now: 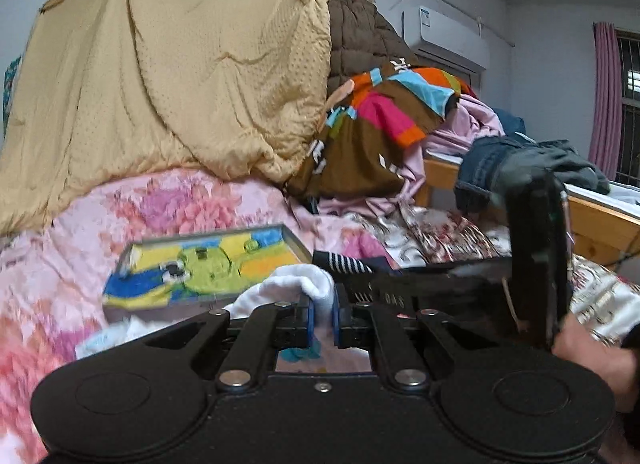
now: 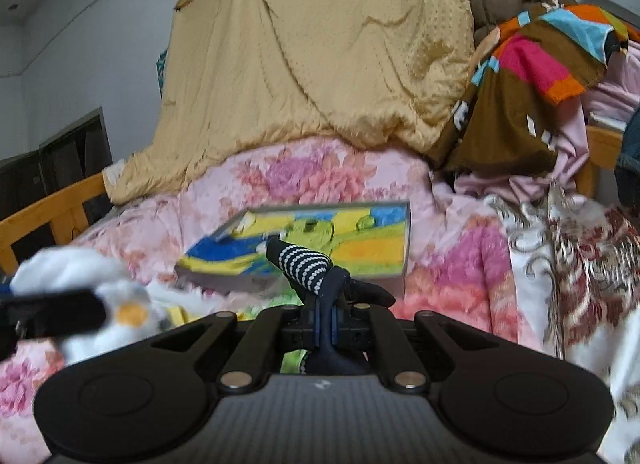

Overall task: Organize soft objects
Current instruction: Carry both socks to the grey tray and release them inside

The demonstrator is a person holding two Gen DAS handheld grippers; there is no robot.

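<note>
On a cluttered bed, a person lifts two socks at once, one in each handheld tool. Left of the colourful box point(image 2: 304, 248), the landmark on the pink floral quilt point(image 1: 192, 199), the left gripper point(image 1: 323, 310) has its jaws nearly closed on a white sock point(image 1: 298, 284), the fabric bunched above the blue pads. In front of the box, the right gripper point(image 2: 327, 318) is clamped tight on a dark sock with white dotted stripes point(image 2: 308, 264), its toe poking up toward the box's near edge. Behind the box, a tan blanket point(image 1: 180, 63) rises like a tent; to the box's right lies a heap of bright clothing point(image 1: 384, 115). To finish the lift cleanly, both grips look best kept firm and raised evenly, so the dangling ends clear the box rim without snagging; the white sock's loose bulk seems likeliest to slip.
</note>
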